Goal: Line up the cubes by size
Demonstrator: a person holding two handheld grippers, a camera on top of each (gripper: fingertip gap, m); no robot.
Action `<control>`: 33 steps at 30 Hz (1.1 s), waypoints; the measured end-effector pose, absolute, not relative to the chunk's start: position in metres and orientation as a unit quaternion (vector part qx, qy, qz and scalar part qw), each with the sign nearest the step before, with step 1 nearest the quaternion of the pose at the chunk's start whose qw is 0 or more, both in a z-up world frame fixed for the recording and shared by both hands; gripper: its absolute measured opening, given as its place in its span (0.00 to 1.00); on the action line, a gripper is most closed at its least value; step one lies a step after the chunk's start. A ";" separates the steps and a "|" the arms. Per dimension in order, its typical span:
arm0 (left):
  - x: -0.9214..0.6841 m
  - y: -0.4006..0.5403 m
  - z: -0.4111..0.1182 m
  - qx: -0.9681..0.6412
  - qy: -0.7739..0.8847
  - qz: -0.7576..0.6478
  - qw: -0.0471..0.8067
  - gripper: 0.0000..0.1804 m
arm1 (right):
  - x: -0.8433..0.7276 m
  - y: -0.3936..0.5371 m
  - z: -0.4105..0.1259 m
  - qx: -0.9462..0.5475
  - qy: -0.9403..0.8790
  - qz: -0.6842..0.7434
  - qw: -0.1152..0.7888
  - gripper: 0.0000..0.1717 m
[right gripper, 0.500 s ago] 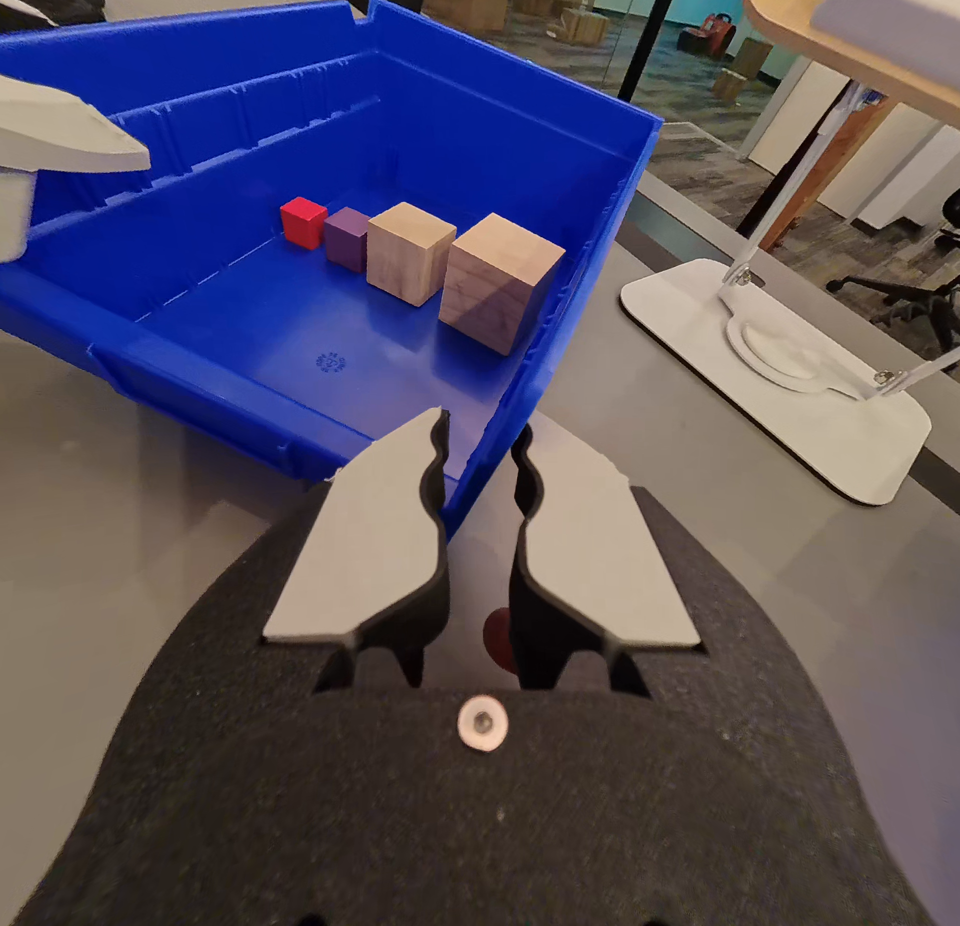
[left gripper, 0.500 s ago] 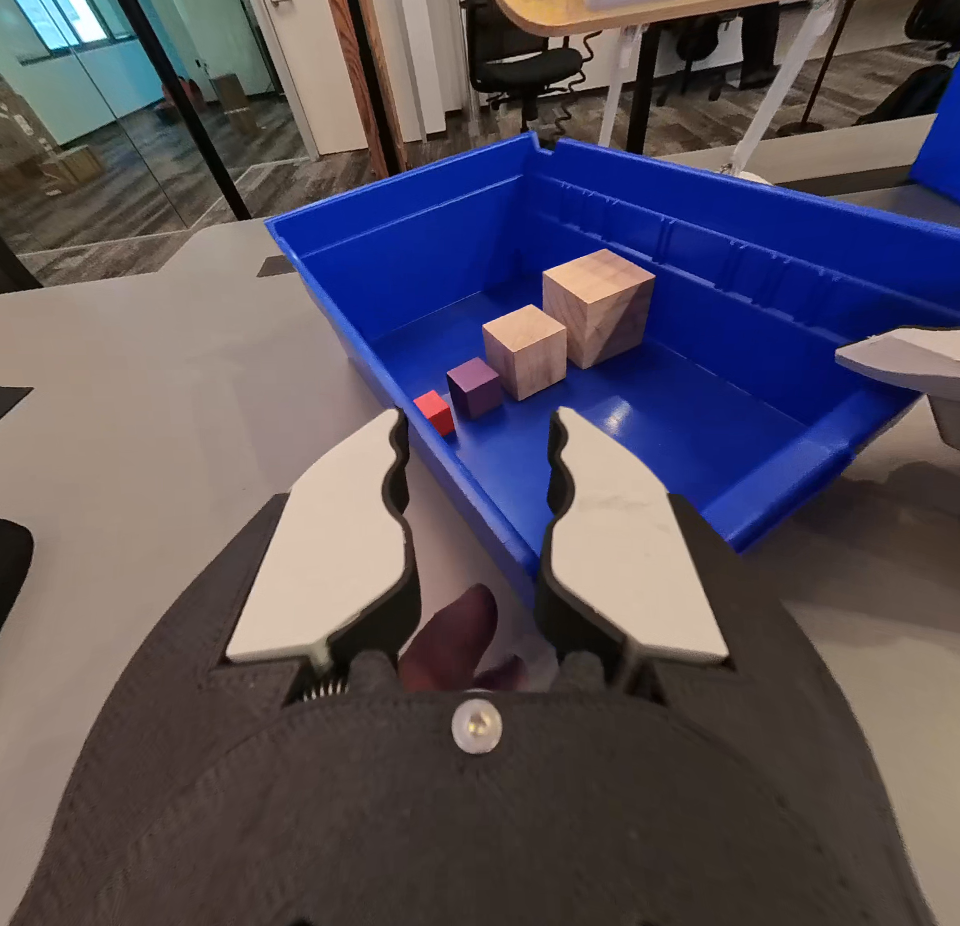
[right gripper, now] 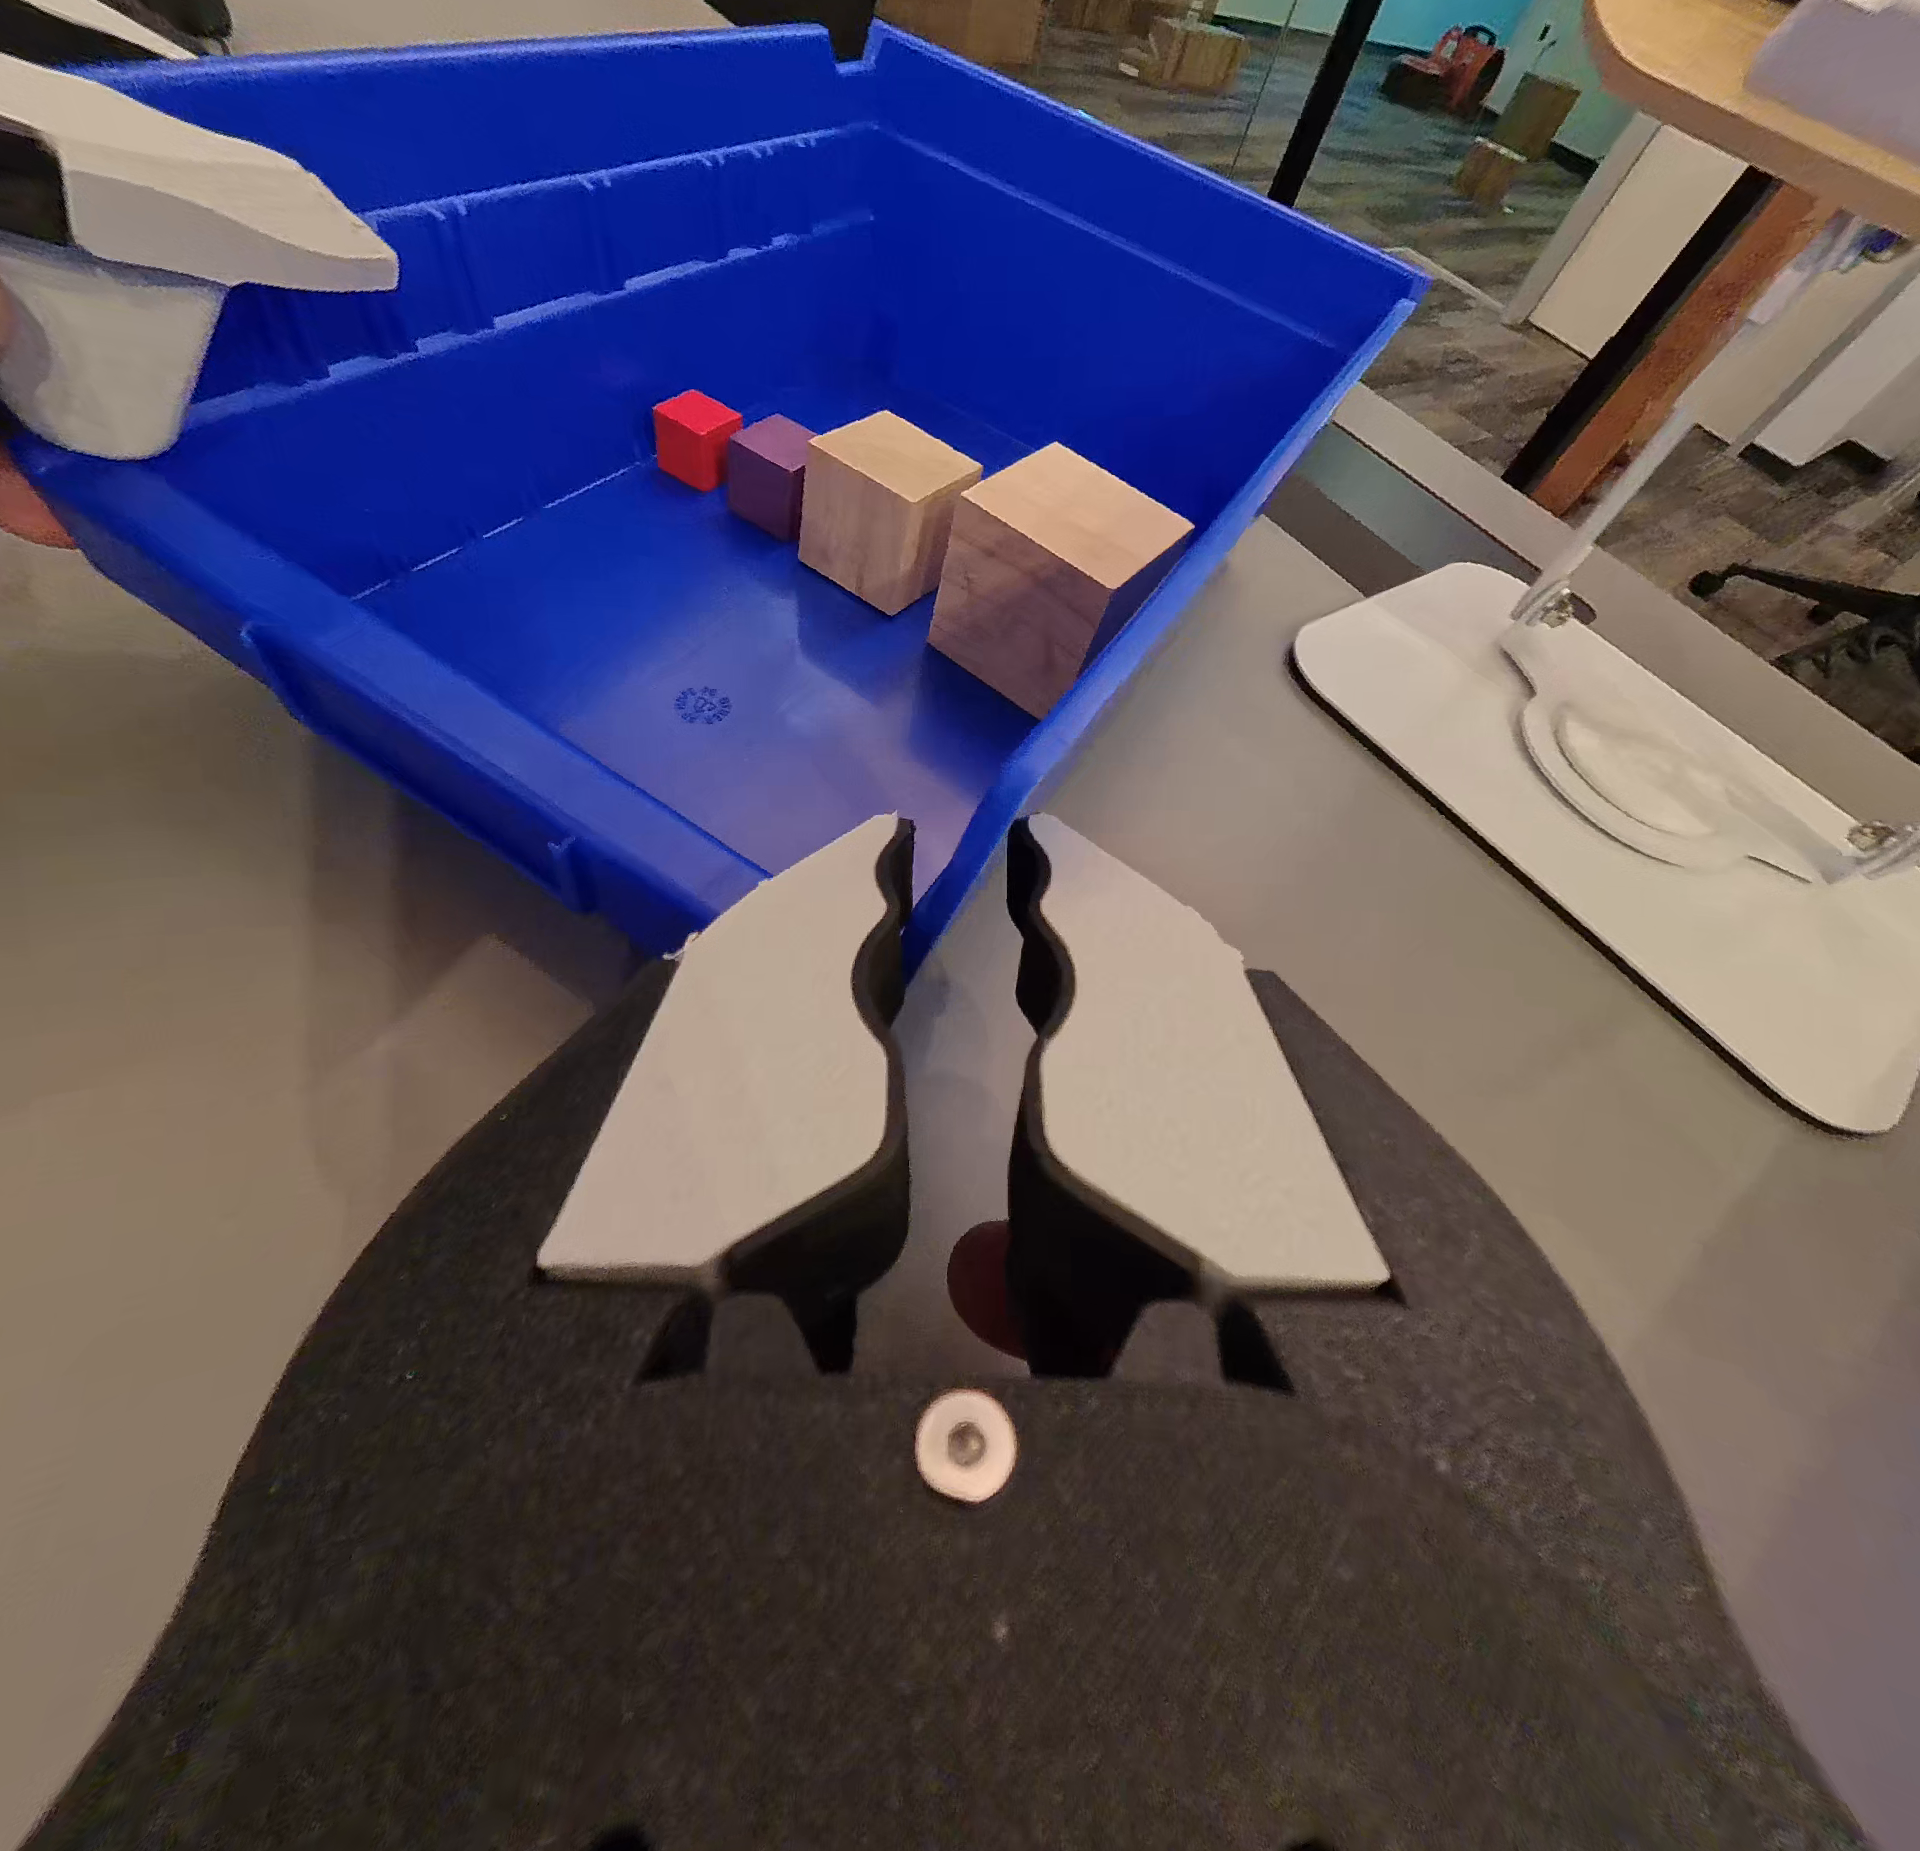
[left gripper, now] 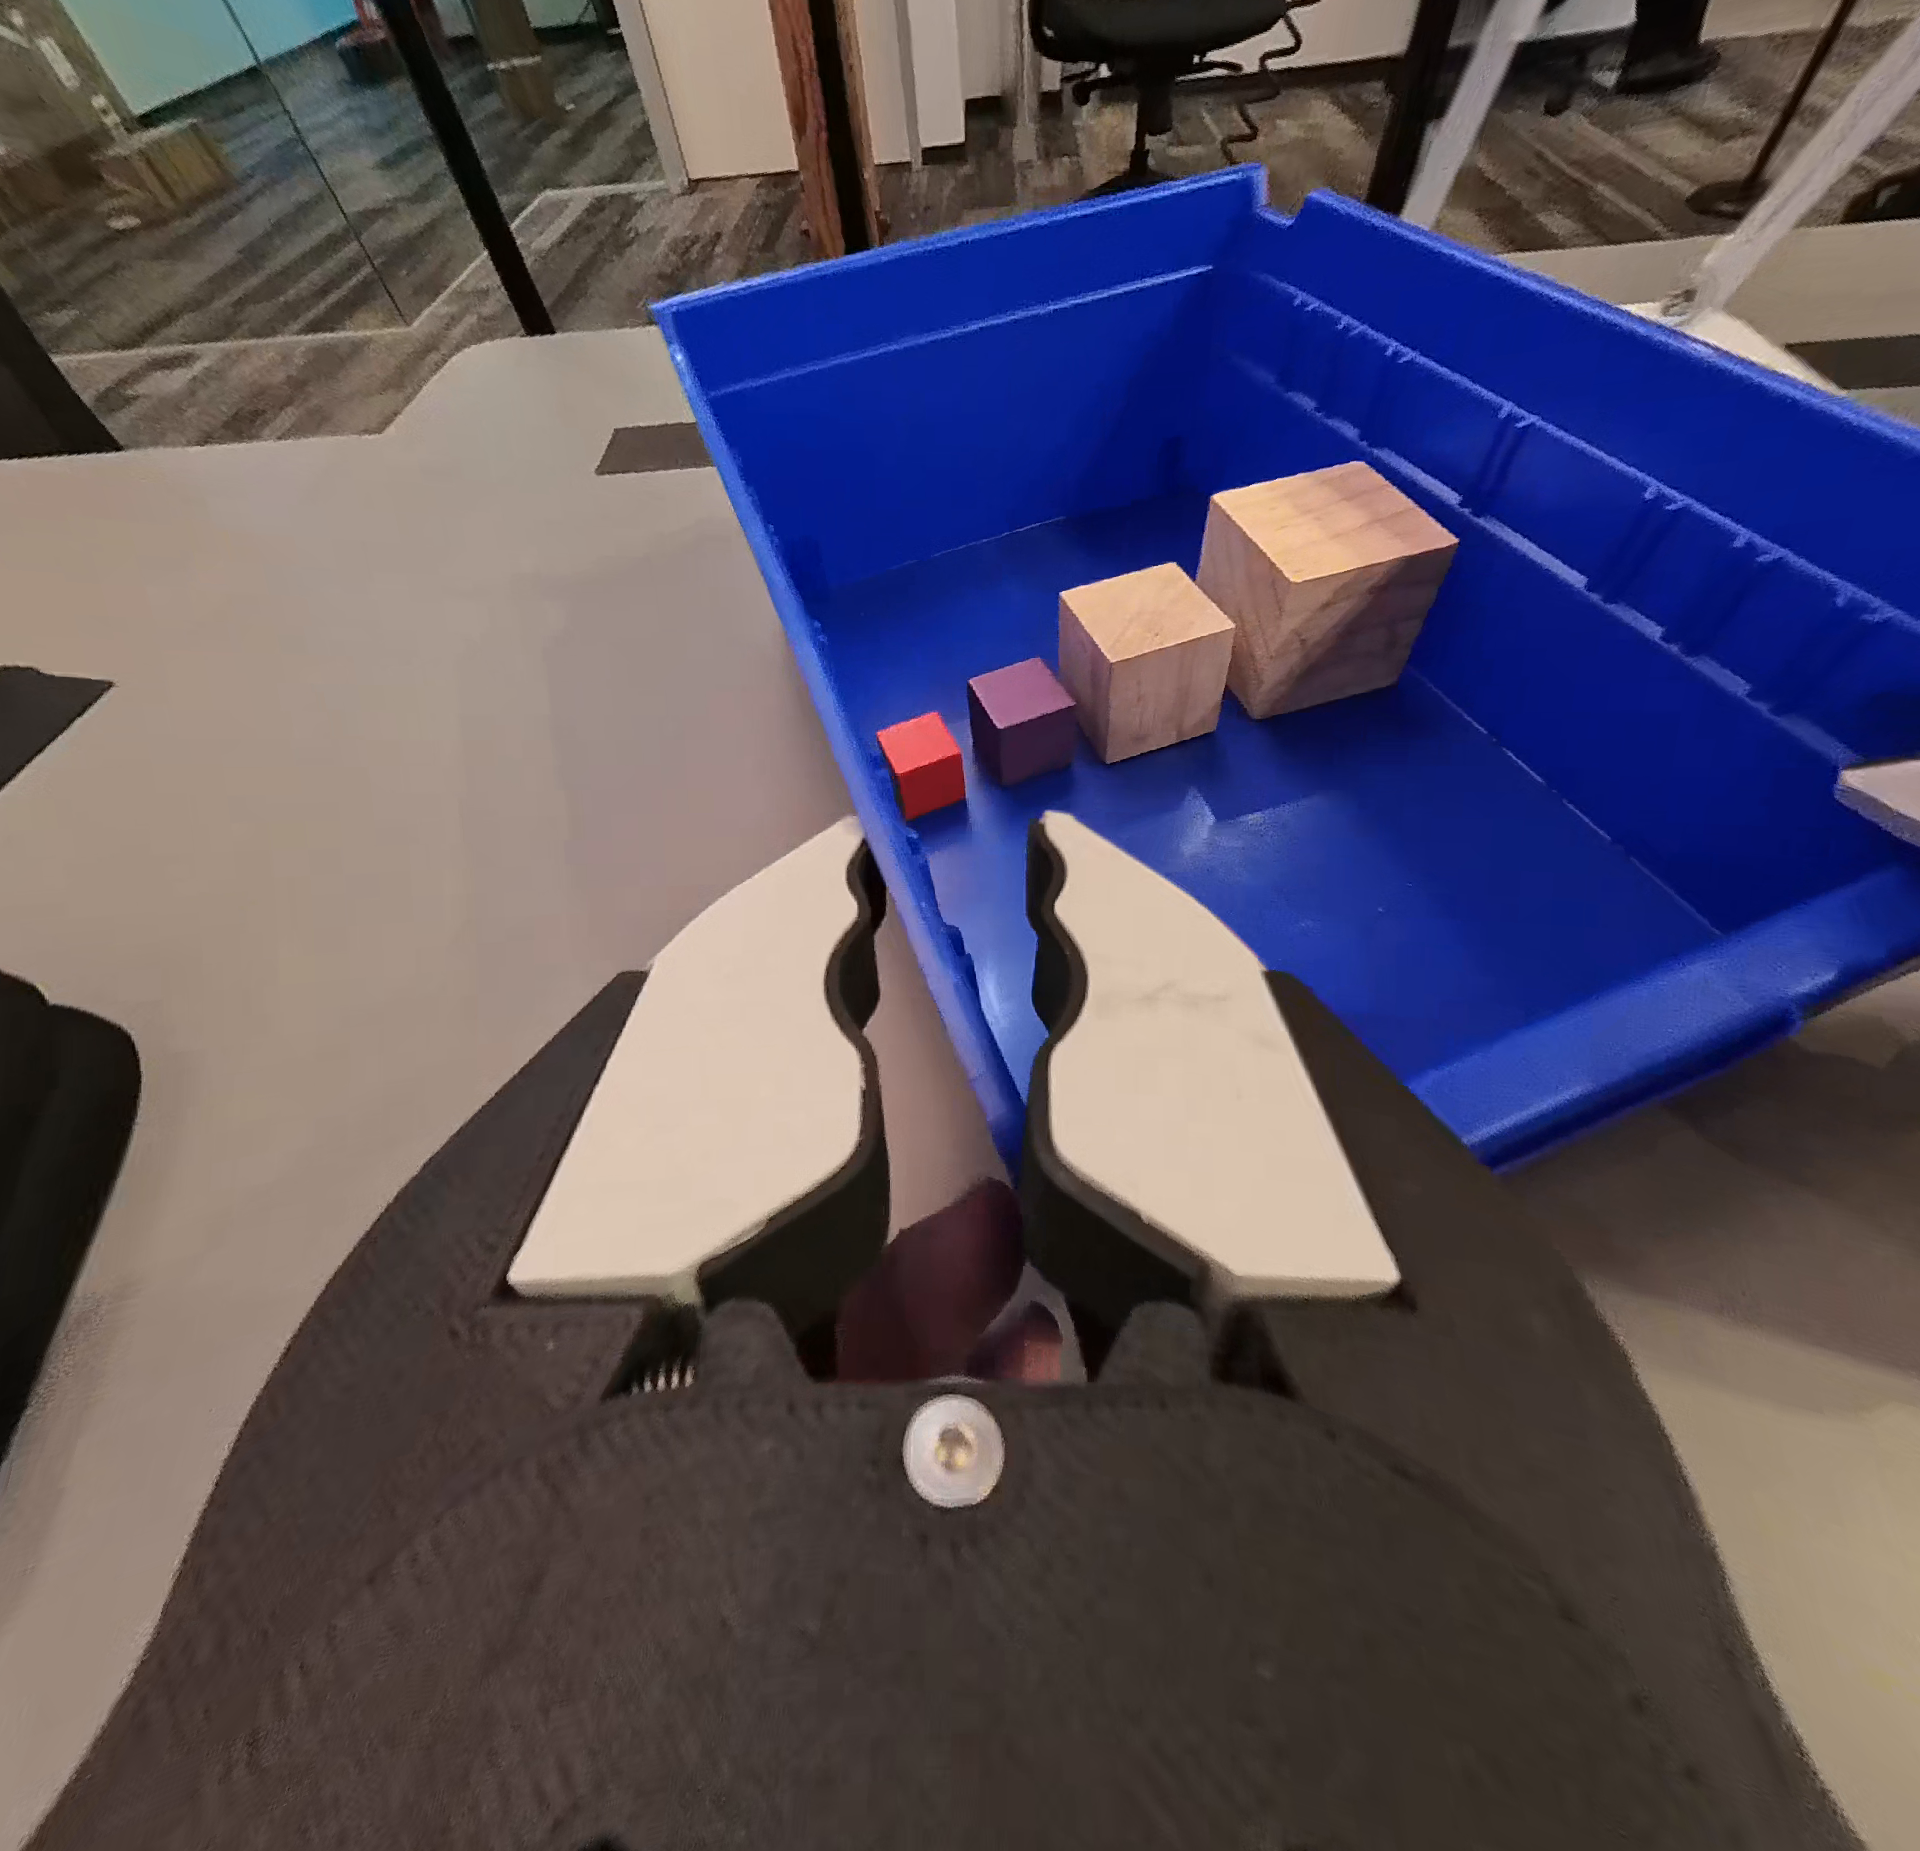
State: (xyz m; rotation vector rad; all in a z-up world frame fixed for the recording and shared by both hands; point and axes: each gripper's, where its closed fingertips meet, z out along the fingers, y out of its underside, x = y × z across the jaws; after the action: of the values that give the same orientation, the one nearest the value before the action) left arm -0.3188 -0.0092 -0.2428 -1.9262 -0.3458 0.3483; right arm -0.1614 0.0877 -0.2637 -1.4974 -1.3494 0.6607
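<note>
– Red cube [left gripper: 920, 762] first, then the purple cube [left gripper: 1023, 721], the small wooden cube [left gripper: 1143, 674] and the big wooden cube [left gripper: 1320, 586]. Is that one row?

– One row on the floor of the blue bin [left gripper: 935, 419], running from one long wall to the other. Red sits just beside the wall on the left gripper's side and the big one is near the opposite wall. Each cube stands close to the next, and none is out of order.

– So what has changed in the last half second?

– Only the tools. The left gripper [left gripper: 951, 835] has drawn its fingers in from a wide spread to a narrow gap. The right gripper [right gripper: 961, 835] has narrowed a little more too. The cubes lie exactly as they did.

– Is either one holding anything?

– No. Each hangs over a long wall of the bin, near its low front edge, with the rim showing between its fingers. No pad presses on the rim, and both are well apart from the cubes.

– What does that mean for the job?

– I'd say the sorting is done and the hands are backing off over the grey table [left gripper: 364, 710].
</note>
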 end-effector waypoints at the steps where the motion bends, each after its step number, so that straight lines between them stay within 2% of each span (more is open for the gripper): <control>1: -0.324 -0.008 -0.243 -0.814 -0.153 0.148 0.541 0.13 | -0.165 0.088 -0.264 -0.616 -0.555 0.274 0.487 0.10; 12: -0.386 0.008 -0.245 -0.815 -0.200 0.134 0.528 0.03 | -0.208 0.084 -0.264 -0.621 -0.552 0.291 0.475 0.13; 33: -0.468 0.057 -0.244 -0.799 -0.180 0.120 0.562 0.02 | -0.276 0.096 -0.262 -0.644 -0.523 0.328 0.452 0.17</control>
State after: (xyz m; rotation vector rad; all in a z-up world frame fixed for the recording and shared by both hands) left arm -0.4679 0.0566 -0.2437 -1.8809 -0.4239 0.2833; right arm -0.2758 0.0964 -0.2622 -1.5902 -1.2920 0.8105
